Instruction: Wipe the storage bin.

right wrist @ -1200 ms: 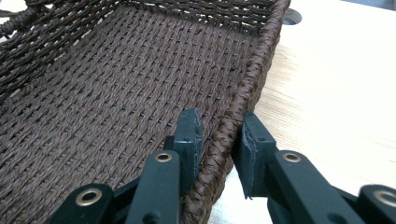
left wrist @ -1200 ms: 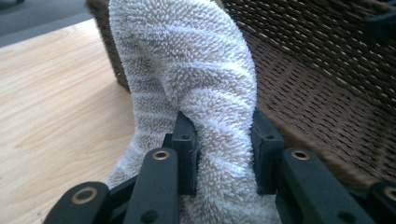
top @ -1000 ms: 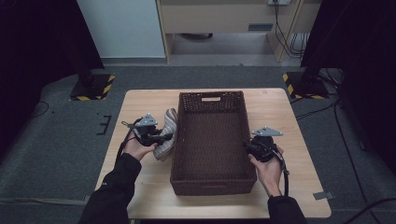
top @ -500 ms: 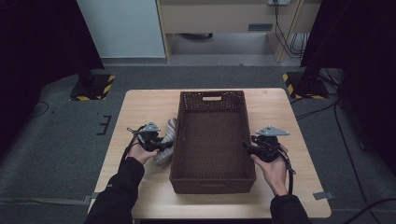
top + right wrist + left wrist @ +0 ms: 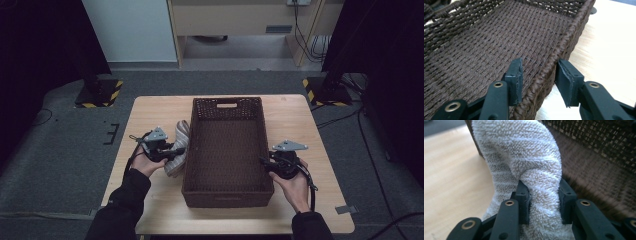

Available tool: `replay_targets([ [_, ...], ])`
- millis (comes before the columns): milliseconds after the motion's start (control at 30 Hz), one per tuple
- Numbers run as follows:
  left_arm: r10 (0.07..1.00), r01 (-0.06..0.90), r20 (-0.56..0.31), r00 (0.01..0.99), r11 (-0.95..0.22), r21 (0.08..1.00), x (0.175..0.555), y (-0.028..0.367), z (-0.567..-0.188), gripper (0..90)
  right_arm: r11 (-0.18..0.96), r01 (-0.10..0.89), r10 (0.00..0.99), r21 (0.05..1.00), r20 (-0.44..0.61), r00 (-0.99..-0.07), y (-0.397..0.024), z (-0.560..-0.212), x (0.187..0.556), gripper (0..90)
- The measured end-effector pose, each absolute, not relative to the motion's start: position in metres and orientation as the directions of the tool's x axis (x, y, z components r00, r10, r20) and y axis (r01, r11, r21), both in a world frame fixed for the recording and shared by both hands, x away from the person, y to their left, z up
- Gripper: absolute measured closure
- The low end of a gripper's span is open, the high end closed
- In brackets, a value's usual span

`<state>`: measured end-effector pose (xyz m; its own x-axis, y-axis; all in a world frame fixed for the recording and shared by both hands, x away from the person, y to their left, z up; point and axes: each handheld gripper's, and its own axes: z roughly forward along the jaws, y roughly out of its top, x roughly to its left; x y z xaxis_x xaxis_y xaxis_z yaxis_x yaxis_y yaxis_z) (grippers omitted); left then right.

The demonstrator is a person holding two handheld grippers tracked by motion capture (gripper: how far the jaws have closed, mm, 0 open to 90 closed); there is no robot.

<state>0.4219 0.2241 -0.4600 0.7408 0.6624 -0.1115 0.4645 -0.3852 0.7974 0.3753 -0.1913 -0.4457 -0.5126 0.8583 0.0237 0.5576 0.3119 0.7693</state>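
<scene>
Left gripper view: left tongs (image 5: 542,201) clamp the towel (image 5: 524,157), not yet in basket (image 5: 486,50); right tongs (image 5: 539,80) straddle its rim, closing, untouching.

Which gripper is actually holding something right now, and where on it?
The left gripper is clamped on a bunched fold of the striped towel. The right gripper straddles the basket rim, its jaws just closing, pads not pressing.

Wooden table (image 5: 150,112) bears basket (image 5: 227,192), apparently towel (image 5: 179,145).

Grey carpet floor (image 5: 60,165) surrounds the wooden table (image 5: 295,120).
</scene>
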Motion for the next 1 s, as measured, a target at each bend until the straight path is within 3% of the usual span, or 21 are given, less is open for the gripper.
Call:
replay_targets([
  [333,0.660,0.511,-0.122,0.742,-0.438,0.740,0.424,0.216,-0.494,66.8,0.284,0.600,0.898,0.748,0.013,-0.440,-0.182,-0.448,0.381,71.9],
  [700,0.652,0.438,-0.121,0.748,-0.350,0.828,0.405,0.238,-0.454,66.5,0.220,0.616,0.924,0.757,0.040,-0.379,-0.175,-0.448,0.386,73.0],
  [867,0.644,0.431,-0.093,0.760,-0.392,0.813,0.407,0.230,-0.461,66.4,0.215,0.612,0.922,0.761,0.049,-0.384,-0.175,-0.449,0.387,69.4],
  [1000,0.646,0.476,-0.111,0.755,-0.424,0.770,0.410,0.228,-0.481,66.5,0.225,0.584,0.910,0.780,0.046,-0.412,-0.181,-0.448,0.384,55.8],
])
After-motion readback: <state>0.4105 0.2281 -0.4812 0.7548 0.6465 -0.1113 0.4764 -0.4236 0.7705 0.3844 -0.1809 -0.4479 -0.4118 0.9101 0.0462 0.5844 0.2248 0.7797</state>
